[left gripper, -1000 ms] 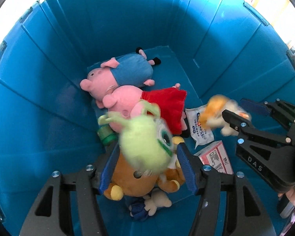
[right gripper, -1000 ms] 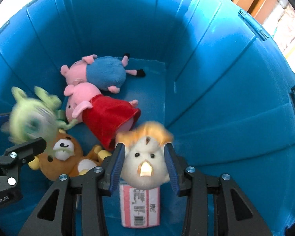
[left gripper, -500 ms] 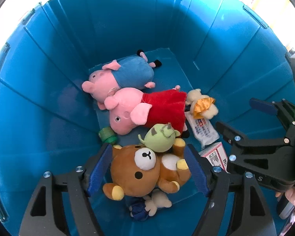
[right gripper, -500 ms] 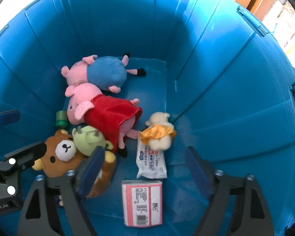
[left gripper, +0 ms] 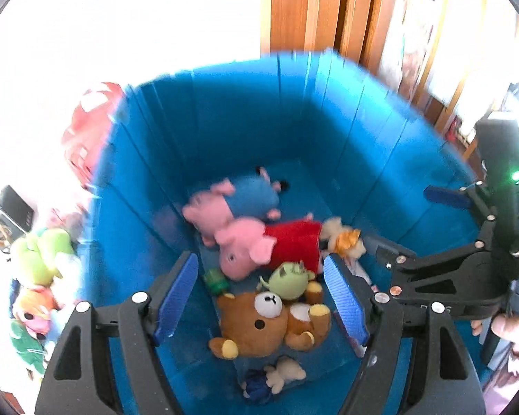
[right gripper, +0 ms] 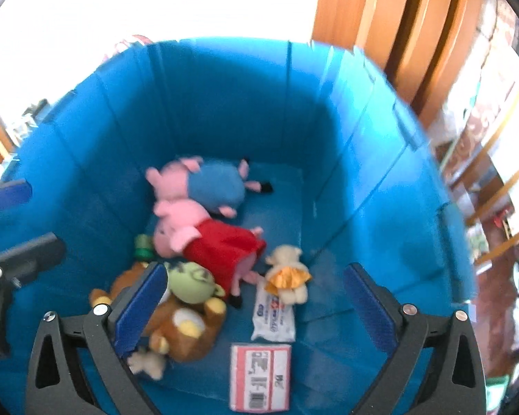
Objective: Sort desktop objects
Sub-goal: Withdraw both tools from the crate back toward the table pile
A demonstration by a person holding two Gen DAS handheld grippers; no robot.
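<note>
While both hand-held grippers hang empty above blue bin (left gripper: 225,138), left hand-held gripper (left gripper: 259,297) parted, right hand-held gripper (right gripper: 256,307) opening, toys lie inside; risk: finger snagging bin wall, tipping it; desk plush (left gripper: 39,259) unsorted.

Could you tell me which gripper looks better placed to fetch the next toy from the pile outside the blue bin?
Probably the left gripper: it is empty and its view shows the plush pile just beyond the blue bin. The right gripper, jaws opening and empty, shows no pile.
</note>
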